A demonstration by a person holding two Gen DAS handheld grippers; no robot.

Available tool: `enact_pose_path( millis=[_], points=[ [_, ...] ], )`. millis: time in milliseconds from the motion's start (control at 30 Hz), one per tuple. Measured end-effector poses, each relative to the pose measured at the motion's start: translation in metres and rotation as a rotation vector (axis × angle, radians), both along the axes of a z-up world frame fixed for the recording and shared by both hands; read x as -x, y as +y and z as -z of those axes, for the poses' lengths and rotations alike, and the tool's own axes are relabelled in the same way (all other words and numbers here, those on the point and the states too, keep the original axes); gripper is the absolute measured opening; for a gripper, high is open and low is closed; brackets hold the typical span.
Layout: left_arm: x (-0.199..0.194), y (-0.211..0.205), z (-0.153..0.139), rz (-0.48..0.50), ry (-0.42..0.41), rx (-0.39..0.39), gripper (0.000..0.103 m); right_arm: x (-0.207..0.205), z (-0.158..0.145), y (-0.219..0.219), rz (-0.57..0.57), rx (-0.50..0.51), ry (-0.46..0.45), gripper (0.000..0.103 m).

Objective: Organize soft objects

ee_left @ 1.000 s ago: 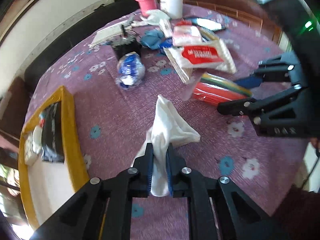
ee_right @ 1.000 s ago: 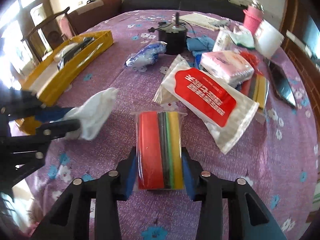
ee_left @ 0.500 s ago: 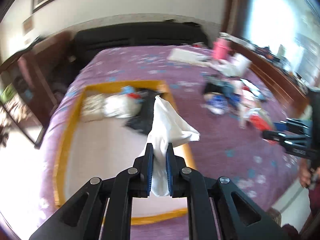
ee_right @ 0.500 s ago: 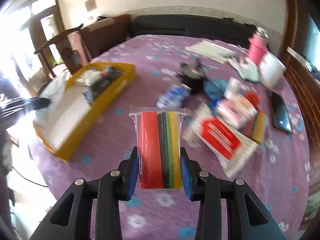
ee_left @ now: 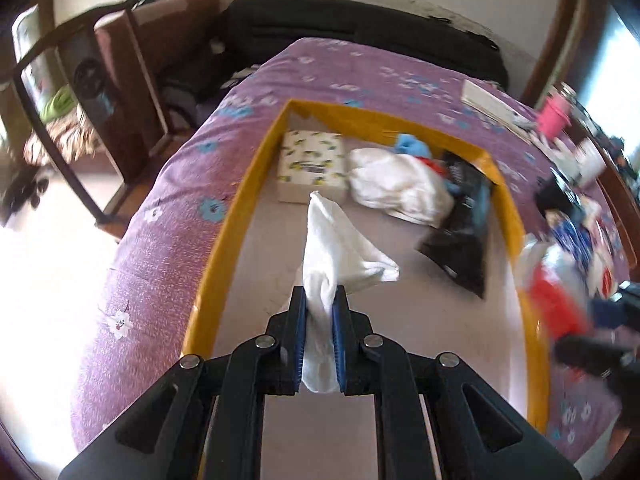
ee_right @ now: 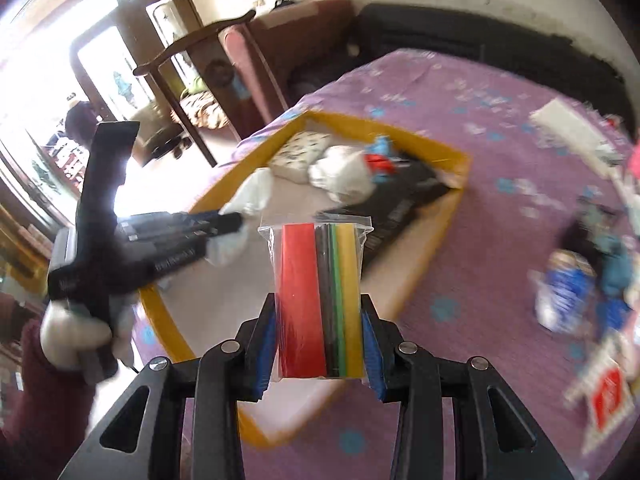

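Your left hand-held gripper [ee_left: 320, 320] is clamped on a white cloth [ee_left: 340, 248] above the yellow tray [ee_left: 224, 240], which holds 4 or so items; your right hand-held gripper [ee_right: 320, 344] grips a bag of coloured strips [ee_right: 320, 292]. More clutter waits on the table [ee_right: 500, 152].

Likely a home living room; sofa [ee_left: 360, 36]; wooden chair [ee_right: 192, 80].

Legible text: none. Black packet [ee_left: 464, 216] in the yellow tray [ee_left: 224, 236], 2 o'clock: pale lettering, blurred, unreadable. Red-and-white packet [ee_right: 606, 400], 4 o'clock on the tabletop [ee_right: 480, 208]: print smeared, unreadable.
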State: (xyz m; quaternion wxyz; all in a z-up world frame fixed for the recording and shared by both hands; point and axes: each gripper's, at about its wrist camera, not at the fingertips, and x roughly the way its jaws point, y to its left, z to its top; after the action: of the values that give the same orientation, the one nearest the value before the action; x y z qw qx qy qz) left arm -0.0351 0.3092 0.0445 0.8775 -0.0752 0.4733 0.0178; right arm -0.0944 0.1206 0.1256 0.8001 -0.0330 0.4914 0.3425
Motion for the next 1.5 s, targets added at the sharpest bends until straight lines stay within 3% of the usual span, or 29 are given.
enact_pose_path(
  millis=[167,267,367,500,567,733,867,1033,1167,1300,1400,1500],
  points=[
    [-0.017,0.023,0.006,-0.087,0.025,0.076,0.016,-0.04,0.033,0.05,-0.01,-0.01,0.124,0.041],
    [-0.019,0.034,0.005,-0.109,0.009,0.145,0.035,-0.055,0.045,0.067,0.016,0.033,0.116,0.041],
    [-0.012,0.033,-0.001,-0.091,-0.012,0.181,0.048,-0.066,0.053,0.076,0.039,0.066,0.1,0.042],
    [0.006,0.025,-0.017,-0.098,-0.07,0.161,0.07,-0.074,0.052,0.067,0.084,0.022,0.133,0.057],
    [0.016,0.022,-0.025,-0.107,-0.104,0.141,0.074,-0.069,0.043,0.057,0.097,0.0,0.114,0.059],
    [0.045,0.002,-0.043,-0.089,-0.16,0.116,0.074,-0.036,0.014,0.017,0.094,-0.015,0.018,0.067],
    [0.074,-0.034,-0.058,-0.017,-0.205,0.119,0.08,-0.006,-0.004,-0.044,0.125,-0.011,-0.068,0.068],
    [0.099,-0.087,-0.065,0.07,-0.237,0.196,0.083,0.011,-0.013,-0.145,0.288,0.055,-0.16,0.068],
    [0.11,-0.134,-0.061,0.116,-0.253,0.238,0.083,0.005,-0.01,-0.209,0.426,0.072,-0.132,0.068],
    [0.113,-0.178,-0.042,0.128,-0.222,0.243,0.083,-0.01,-0.007,-0.22,0.443,0.078,-0.113,0.068],
    [0.114,-0.205,-0.032,0.155,-0.199,0.175,0.083,-0.038,0.002,-0.205,0.439,0.074,-0.07,0.068],
    [0.122,-0.209,-0.033,0.169,-0.203,0.169,0.083,-0.072,0.018,-0.186,0.453,0.111,-0.035,0.068]
  ],
)
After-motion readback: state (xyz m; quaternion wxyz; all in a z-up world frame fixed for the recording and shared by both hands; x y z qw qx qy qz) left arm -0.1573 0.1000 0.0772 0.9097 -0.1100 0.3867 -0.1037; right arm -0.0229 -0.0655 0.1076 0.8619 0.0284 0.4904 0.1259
